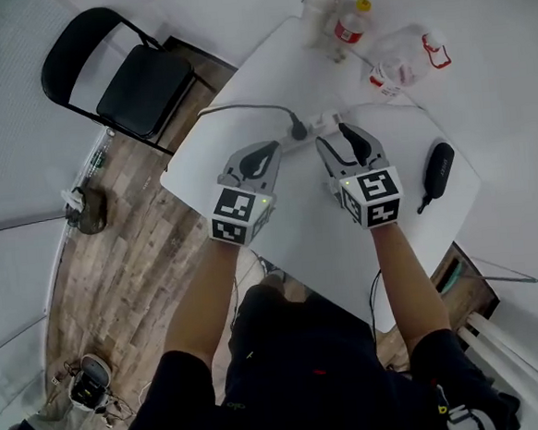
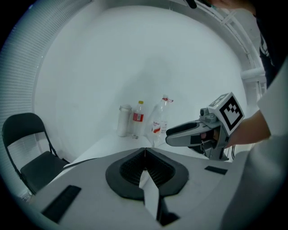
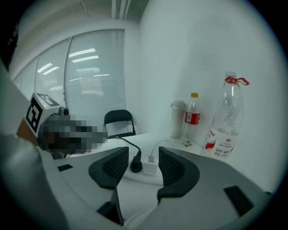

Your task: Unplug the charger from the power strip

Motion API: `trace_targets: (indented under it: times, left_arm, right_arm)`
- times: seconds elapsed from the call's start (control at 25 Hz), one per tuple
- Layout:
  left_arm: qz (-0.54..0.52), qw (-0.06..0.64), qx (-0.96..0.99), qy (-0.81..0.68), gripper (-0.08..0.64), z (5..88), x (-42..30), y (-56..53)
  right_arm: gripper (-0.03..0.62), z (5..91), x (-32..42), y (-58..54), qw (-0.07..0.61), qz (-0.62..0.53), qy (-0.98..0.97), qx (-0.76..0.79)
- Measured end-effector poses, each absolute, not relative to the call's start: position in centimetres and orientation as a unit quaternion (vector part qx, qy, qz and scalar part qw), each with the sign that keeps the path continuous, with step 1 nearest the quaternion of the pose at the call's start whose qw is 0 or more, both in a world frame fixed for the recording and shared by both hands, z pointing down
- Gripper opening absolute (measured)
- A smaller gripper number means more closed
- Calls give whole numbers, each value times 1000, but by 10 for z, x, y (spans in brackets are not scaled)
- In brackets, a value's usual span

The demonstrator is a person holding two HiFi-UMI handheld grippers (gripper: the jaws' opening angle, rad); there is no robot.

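Jaws spread wide, your right gripper (image 3: 143, 158) lines up on the white charger (image 3: 150, 169), seated in the power strip (image 3: 133, 177) beside a black plug (image 3: 136, 167) on the table (image 1: 277, 79), while your left gripper (image 2: 145, 153), jaws together and empty, hovers alongside, likely to steady the strip.

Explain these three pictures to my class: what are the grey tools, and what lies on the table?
A person holds a hand tool with a two-jaw claw in each hand. One picture looks down from a head camera; the other two come from cameras riding on each tool. The left claw is shut and empty. The right claw is open, aimed at a white charger beside a black plug in a power strip. Bottles and a black case also sit on the white table.
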State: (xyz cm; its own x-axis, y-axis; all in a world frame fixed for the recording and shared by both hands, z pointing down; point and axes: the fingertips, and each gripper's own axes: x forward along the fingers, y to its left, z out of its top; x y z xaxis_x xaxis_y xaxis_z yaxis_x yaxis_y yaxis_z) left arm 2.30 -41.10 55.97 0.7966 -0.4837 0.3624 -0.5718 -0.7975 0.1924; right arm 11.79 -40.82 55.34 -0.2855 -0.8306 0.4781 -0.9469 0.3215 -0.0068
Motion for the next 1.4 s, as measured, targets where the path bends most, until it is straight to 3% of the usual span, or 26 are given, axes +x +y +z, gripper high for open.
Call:
trace_targets:
  times: [0.6,0.8,0.88,1.4]
  left_arm:
    - [189,175,928,-267,23,627,46,-444]
    - [195,185,926,-266,23,632,48,-442]
    - [193,185,925,-269,23,632,49,-443]
    - [185,184,927,-268,23,630,49,-442]
  right_arm:
    - [199,637,124,-441,238,185,-766,568]
    - [198,646,124,-439,242,201,-761,567]
    - [160,647,125,-438,245,201,-760,568]
    - [153,644,127,-436,228,190,-753,586]
